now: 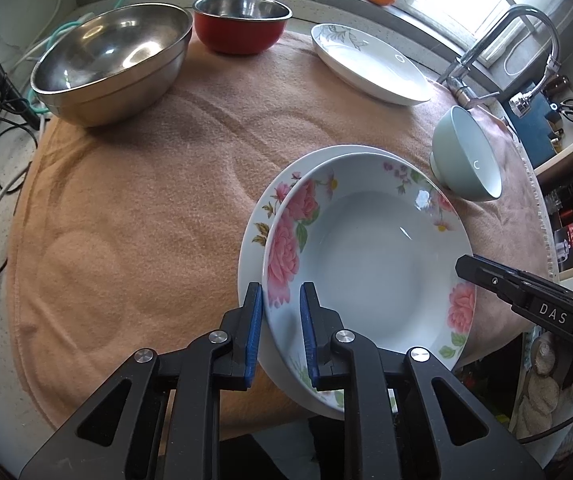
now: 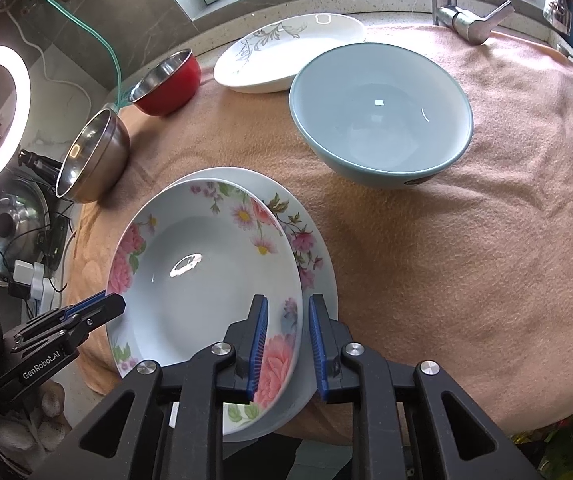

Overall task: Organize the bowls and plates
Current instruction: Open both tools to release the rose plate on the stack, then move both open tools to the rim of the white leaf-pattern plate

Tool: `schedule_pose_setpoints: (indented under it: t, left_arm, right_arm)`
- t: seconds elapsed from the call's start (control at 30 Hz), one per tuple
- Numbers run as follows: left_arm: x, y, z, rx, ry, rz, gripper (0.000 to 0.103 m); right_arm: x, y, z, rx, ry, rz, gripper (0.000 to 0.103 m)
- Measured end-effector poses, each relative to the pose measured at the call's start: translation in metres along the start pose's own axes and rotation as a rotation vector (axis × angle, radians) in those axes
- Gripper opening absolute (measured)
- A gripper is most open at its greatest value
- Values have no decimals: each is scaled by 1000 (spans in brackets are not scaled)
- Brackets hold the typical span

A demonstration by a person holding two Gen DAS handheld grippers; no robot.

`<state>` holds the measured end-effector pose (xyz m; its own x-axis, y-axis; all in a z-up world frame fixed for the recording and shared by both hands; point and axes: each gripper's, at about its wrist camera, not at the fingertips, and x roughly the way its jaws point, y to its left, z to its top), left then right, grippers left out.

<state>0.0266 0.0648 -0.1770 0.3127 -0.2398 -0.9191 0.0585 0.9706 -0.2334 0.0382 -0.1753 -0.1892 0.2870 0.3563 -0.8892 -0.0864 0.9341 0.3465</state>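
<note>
A: Where is the deep floral plate (image 1: 370,264) found at this point?

B: It is seen lying on a second floral plate (image 1: 255,236), slightly off centre, so that a crescent of the lower rim is left showing on the far side. Both are set at the near edge of the peach blanket (image 1: 146,200), partly overhanging it.

A: How is it held?

B: It is flanked at opposite rims. The left gripper (image 1: 280,292) is placed astride the near-left rim, one blue pad outside, one inside. Whether the rim is actually pinched cannot be told; the flared edge fills most of the gap. The right gripper (image 2: 286,304) is placed astride the opposite rim, but a strip of the lower plate is visible between the upper rim and the outer pad, so those jaws are judged to be parted, not clamped.

A: Why are two grippers used on one plate?

B: A wide, shallow, glazed dish is probably hard to keep level from one side. With both rims taken, tipping is avoided and the plate can be laid squarely on its match.

A: And the remaining pieces?

B: A pale green bowl (image 2: 378,112) is left just beyond the stack, with a white leaf-patterned plate (image 1: 370,60) behind it. A large steel bowl (image 1: 110,56) and a red bowl (image 1: 242,28) are kept together at the far left. Like appears to be grouped with like, and the plates are likely to be stacked first.
</note>
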Motion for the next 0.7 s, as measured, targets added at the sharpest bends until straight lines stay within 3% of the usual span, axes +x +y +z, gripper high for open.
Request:
schedule_pose_setpoints:
  t: [0.33,0.7]
  left_arm:
    - [-16,5,8,-26,-46,-7,17]
    - [-36,6,23,-36,-105,-29,17]
  right_arm:
    - [-15,-5,1,7,-30,-6,23]
    - [-44,-5,7,-1,-120,-50,23]
